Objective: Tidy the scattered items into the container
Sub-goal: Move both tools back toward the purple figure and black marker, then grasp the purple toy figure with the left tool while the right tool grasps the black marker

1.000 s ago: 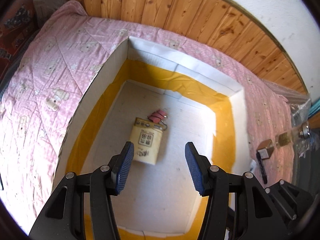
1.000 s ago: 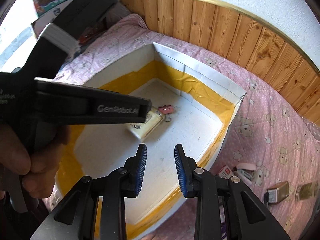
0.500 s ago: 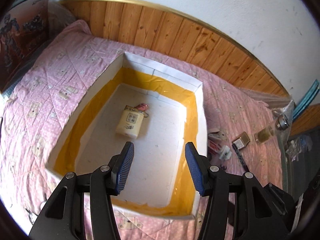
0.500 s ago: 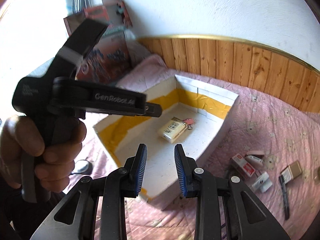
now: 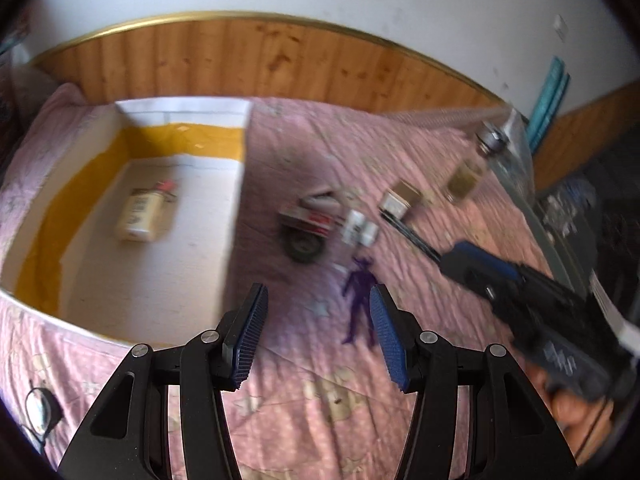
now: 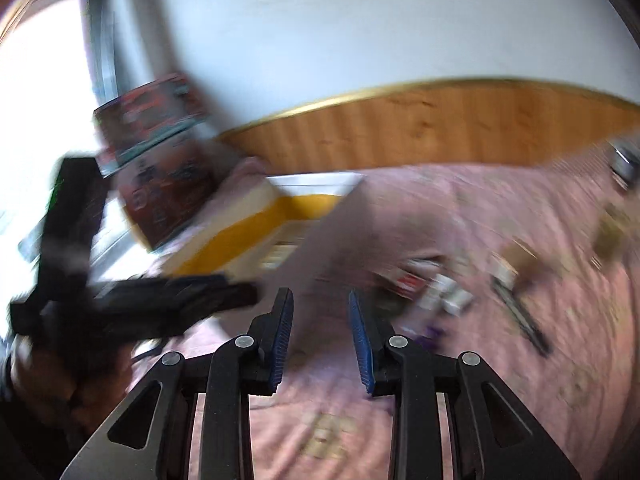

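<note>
Both grippers swung right; purple figure [image 5: 360, 300] beyond empty left jaws.

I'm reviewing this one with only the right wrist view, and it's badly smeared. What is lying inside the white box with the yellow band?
Observer: The left wrist view shows one cream rectangular packet lying flat on the floor of the white box, with a small pink thing at its far end.
Operator: And the purple smear beside my right finger?
Observer: That is a small purple figurine, lying on the pink bedspread outside the box.
Operator: Is the left gripper carrying anything?
Observer: No. The left gripper is open, with nothing between its pads.
</note>
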Demonstrator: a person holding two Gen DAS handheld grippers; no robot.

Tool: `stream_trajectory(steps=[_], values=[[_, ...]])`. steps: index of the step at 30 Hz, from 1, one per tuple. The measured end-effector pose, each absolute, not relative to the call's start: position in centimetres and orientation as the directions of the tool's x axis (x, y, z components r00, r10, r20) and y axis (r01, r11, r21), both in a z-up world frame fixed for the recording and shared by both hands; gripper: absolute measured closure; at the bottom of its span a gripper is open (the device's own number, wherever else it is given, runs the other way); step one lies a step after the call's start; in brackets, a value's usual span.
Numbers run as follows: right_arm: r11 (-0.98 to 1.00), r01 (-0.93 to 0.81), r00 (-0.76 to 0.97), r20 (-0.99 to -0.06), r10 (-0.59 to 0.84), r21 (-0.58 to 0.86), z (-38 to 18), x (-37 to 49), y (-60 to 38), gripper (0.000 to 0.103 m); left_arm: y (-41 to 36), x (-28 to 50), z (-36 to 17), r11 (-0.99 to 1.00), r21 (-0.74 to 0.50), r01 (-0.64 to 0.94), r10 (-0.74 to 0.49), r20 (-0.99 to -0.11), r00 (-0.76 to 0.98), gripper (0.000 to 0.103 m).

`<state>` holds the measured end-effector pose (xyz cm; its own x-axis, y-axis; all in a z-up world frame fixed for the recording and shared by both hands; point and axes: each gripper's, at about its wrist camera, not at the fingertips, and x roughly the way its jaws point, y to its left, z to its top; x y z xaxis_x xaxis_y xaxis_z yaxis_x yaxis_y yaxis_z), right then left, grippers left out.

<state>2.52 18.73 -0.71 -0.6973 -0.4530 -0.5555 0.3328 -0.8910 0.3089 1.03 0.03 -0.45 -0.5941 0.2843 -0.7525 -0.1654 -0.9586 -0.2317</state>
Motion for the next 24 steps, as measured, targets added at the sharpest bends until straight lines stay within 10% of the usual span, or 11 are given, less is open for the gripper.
stream_trajectory(steps=[24], values=[[-0.986,0.133,-0.541,-0.826,-0.160,0.104,-10.1,-8.7,27.6,0.063,7.9,-5.8,-12.2,-0.946,-0.242,-0.217,0.314,-0.848,-0.426,0.047]])
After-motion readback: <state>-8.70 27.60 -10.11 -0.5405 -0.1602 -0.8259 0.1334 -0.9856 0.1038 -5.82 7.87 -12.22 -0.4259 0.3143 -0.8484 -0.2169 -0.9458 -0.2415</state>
